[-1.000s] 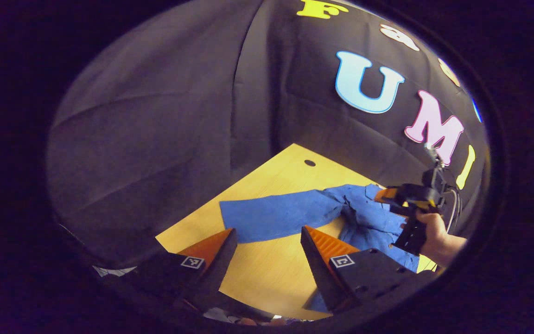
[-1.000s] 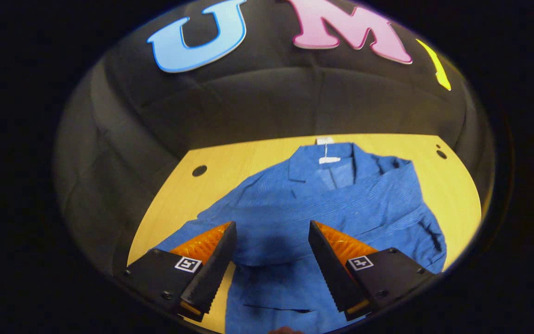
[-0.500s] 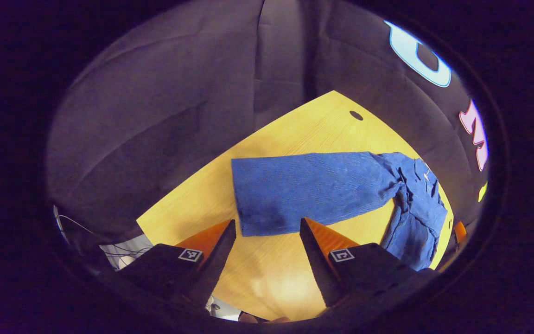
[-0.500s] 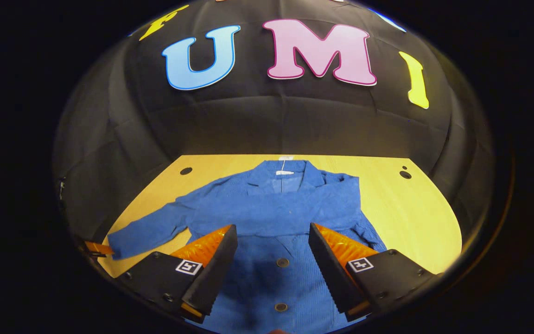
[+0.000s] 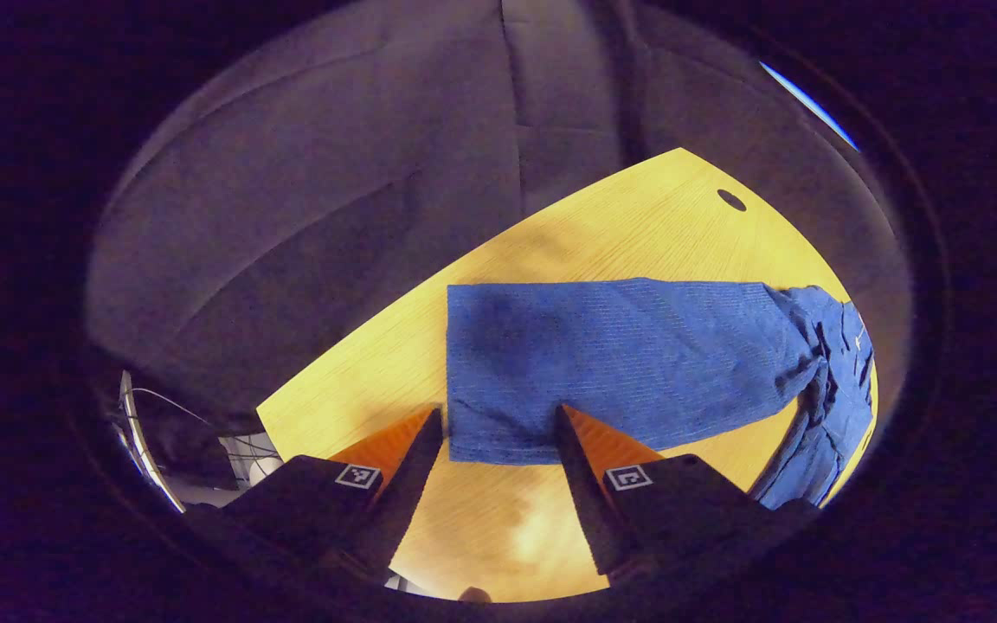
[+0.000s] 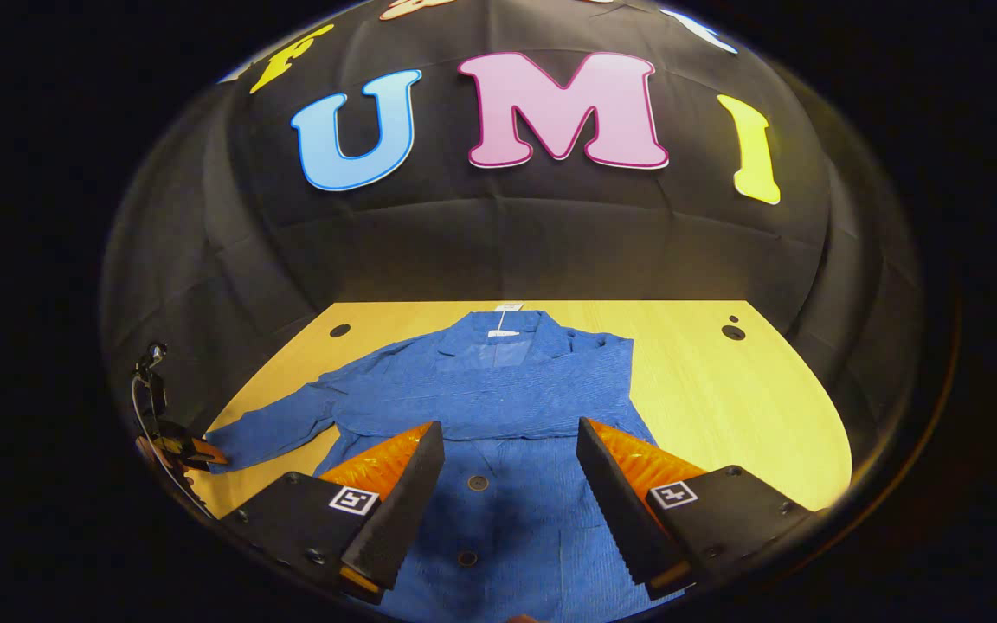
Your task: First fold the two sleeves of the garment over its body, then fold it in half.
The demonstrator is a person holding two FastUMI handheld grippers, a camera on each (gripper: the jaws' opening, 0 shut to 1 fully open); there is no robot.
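hovering left hand-held gripper (image 5: 498, 433): open, at sleeve (image 5: 620, 363) cuff
right hand-held gripper (image 6: 509, 450): open above jacket (image 6: 498, 415)
worktop (image 6: 723, 389): under jacket

One garment (image 6: 498, 407) — two claws (image 5: 498, 424) (image 6: 507, 441) — one table (image 6: 723, 389).

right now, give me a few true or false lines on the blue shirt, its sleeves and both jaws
1. One sleeve is already folded across the shirt's chest. True.
2. The other sleeve lies stretched out flat on the table. True.
3. The left gripper is shut on that sleeve's cuff. False: its jaws stand open, either side of the cuff edge.
4. The right gripper holds the collar. False: it is open above the buttoned front, holding nothing.
5. The shirt is folded in half. False: its buttoned front lies open at full length.
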